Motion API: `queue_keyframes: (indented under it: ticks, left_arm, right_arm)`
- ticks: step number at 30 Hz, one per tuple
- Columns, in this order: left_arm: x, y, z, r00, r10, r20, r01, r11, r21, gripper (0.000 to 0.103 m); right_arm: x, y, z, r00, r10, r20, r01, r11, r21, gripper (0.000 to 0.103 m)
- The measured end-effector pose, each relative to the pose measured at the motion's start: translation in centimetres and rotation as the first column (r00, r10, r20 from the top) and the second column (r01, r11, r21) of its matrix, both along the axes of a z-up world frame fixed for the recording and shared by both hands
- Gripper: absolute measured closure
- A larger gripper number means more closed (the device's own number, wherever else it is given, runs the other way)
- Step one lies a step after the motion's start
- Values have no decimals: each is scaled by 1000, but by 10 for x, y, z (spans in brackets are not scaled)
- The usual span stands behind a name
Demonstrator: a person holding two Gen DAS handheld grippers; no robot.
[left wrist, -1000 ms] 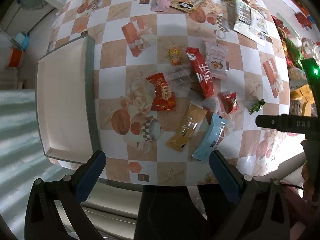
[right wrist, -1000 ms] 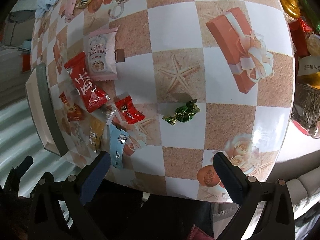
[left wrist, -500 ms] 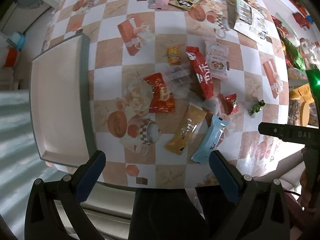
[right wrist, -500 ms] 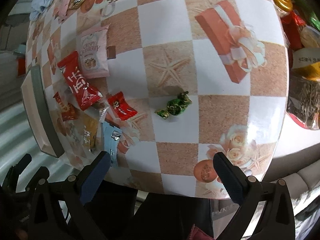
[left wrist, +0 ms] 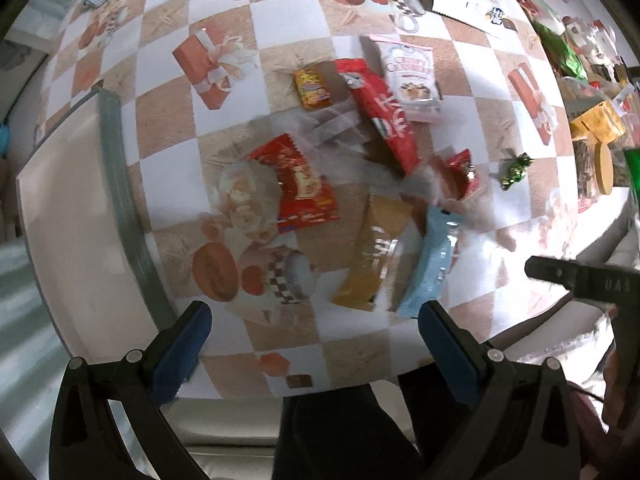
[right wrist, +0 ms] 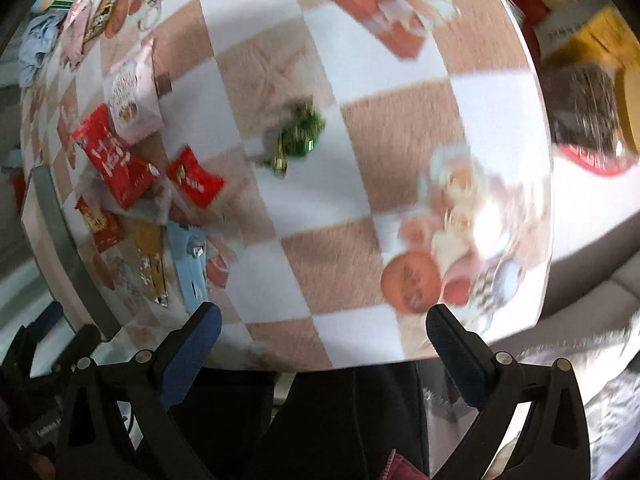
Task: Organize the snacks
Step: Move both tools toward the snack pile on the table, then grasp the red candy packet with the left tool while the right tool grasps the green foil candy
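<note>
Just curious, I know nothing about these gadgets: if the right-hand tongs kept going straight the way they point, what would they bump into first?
Probably the tablecloth itself, just short of the green foil candy. The right tongs are open and empty; depth is hard to judge in this blurred view.

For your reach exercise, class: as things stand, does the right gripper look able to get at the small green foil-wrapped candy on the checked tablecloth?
Probably yes. The right gripper is open and empty, and the small green foil-wrapped candy lies alone ahead of it on the checked tablecloth, apart from the red snack packet.
</note>
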State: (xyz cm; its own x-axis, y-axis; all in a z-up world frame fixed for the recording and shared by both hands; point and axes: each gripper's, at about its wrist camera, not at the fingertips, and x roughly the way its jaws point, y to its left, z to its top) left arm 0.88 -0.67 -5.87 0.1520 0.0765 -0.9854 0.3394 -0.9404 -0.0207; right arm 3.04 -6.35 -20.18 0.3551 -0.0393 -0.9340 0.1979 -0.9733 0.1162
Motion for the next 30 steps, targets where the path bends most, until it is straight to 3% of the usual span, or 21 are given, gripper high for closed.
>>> queue_keyframes:
  ticks: [4, 6, 13, 16, 20, 23, 30]
  left_arm:
    - [8, -18, -7, 1000, -8, -9, 8, 1000, -2, 0]
    - [12, -26, -10, 1000, -1, -8, 1, 1000, -8, 0]
    - [5, -49, -12, 999, -5, -40, 2, 998, -63, 0]
    - [-5, -53, -20, 999, -22, -33, 20, 997, -75, 0]
    - [-15, -59, -37, 1000, 24, -20, -25, 998, -59, 0]
    - [-32, -65, -50, 997, 73, -22, -74, 995, -61, 0]
    - [-38, -88, -82, 993, 114, 2, -113, 988, -102, 0]
  right_arm:
    - [23, 3, 2, 1000, -29, 7, 29, 999, 18, 0]
    - [29, -5, -4, 998, -29, 50, 28, 1000, 3, 0]
    - [44, -22, 6, 1000, 7, 27, -8, 1000, 22, 0]
    - [36, -32, 5, 1000, 17, 10, -17, 1000, 16, 0]
    - [25, -32, 8, 1000, 17, -10, -17, 1000, 25, 0]
    - [-4, -27, 5, 1000, 21, -13, -21, 999, 24, 0]
    - [-25, 4, 11, 1000, 2, -24, -1, 999, 41, 0]
